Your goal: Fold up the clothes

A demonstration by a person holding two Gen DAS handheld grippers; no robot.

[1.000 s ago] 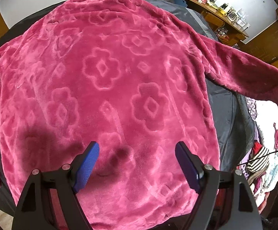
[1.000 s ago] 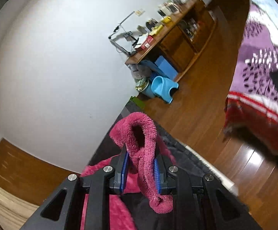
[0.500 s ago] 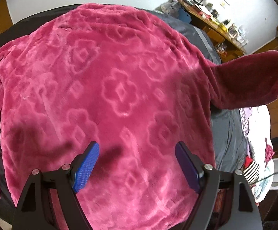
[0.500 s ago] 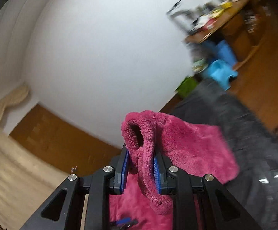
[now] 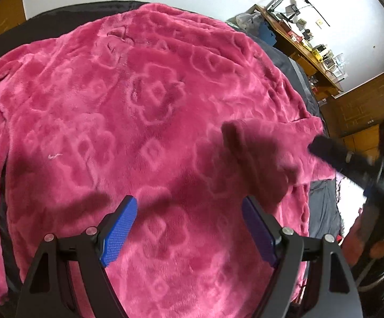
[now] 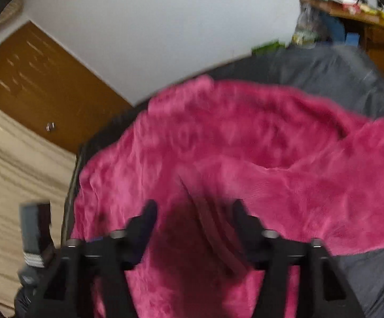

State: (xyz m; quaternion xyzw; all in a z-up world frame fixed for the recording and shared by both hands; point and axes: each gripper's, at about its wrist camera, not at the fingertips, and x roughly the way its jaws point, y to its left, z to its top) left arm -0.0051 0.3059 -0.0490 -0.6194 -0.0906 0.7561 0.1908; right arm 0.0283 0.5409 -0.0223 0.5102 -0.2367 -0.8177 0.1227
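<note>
- Across most of the left wrist view, pink fleece top (image 5: 144,122) lies flat on dark bed cover (image 5: 322,206).
- Left gripper (image 5: 189,228): fingers wide apart, nothing btwn, above lower centre of top.
- Right gripper (image 6: 194,220): jaws opening, blurred sleeve (image 6: 311,185) fabric btwn, pads not pressing.

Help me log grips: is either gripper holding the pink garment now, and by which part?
Neither. The right gripper is opening over the folded sleeve; the left gripper hangs open above the garment.

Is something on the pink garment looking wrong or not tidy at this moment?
Only small things. The pink fleece garment lies flat on the dark cover, and its right sleeve lies bunched and slanted across the body. A small whitish fleck sits on the pile.
</note>
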